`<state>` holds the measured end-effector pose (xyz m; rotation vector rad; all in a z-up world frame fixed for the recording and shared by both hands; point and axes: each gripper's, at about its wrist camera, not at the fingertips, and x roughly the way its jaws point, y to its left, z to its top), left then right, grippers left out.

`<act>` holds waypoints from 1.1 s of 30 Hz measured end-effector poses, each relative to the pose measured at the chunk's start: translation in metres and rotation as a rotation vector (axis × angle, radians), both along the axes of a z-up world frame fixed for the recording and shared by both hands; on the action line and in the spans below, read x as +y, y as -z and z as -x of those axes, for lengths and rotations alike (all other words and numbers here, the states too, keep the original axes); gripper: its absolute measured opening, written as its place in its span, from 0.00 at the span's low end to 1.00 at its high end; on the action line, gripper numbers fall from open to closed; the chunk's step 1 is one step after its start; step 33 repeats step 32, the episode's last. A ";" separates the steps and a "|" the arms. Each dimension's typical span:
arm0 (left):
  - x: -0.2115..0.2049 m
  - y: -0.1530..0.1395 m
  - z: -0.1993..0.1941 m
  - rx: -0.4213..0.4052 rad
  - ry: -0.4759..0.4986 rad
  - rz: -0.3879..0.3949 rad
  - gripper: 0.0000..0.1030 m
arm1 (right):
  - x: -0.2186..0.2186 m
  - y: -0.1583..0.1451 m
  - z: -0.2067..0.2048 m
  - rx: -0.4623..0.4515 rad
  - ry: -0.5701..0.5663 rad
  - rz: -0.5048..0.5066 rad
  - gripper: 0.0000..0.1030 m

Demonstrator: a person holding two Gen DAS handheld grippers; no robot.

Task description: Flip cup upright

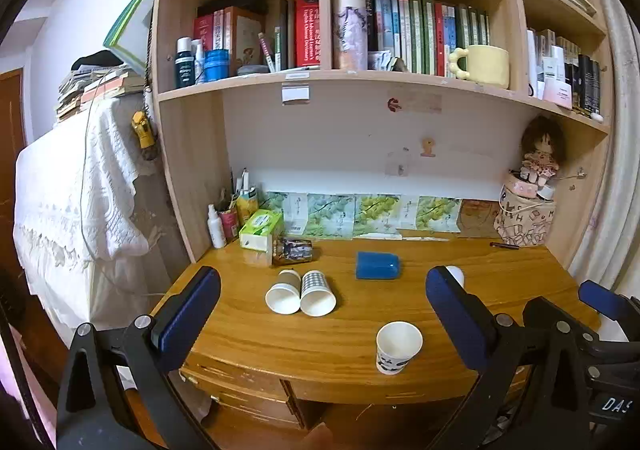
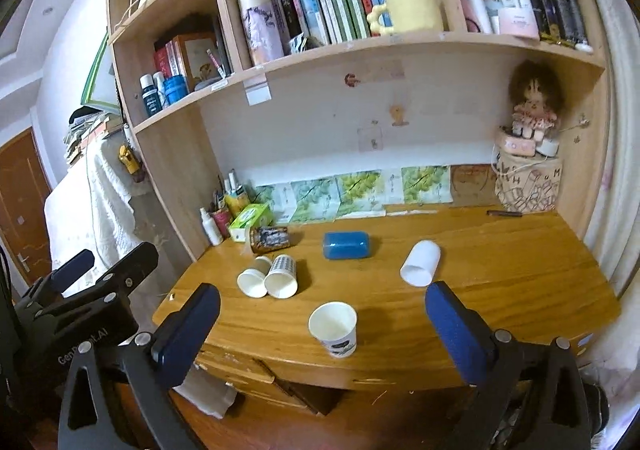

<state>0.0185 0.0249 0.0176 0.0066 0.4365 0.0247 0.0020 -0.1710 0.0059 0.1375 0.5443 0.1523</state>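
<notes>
A white paper cup stands upright near the desk's front edge. Two paper cups lie on their sides side by side, one plain and one checked, mouths toward me. A blue cup lies on its side further back. A white cup lies on its side at the right, mostly hidden behind my finger in the left wrist view. My left gripper and right gripper are open and empty, above the desk's front edge.
A dark jar lies on its side next to a green tissue box at the back left. A patterned box with a doll stands at the back right. A pen lies near it. Shelves with books hang above the wooden desk.
</notes>
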 end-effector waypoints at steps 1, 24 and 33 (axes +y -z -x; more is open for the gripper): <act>-0.001 -0.001 -0.001 -0.004 0.005 -0.002 1.00 | -0.001 0.000 -0.001 -0.002 0.002 -0.001 1.00; -0.020 0.001 -0.015 -0.001 0.086 0.012 1.00 | -0.014 -0.001 -0.010 -0.011 0.050 -0.009 1.00; -0.015 0.004 -0.020 0.007 0.079 0.022 1.00 | -0.016 0.001 -0.014 -0.004 0.048 -0.020 1.00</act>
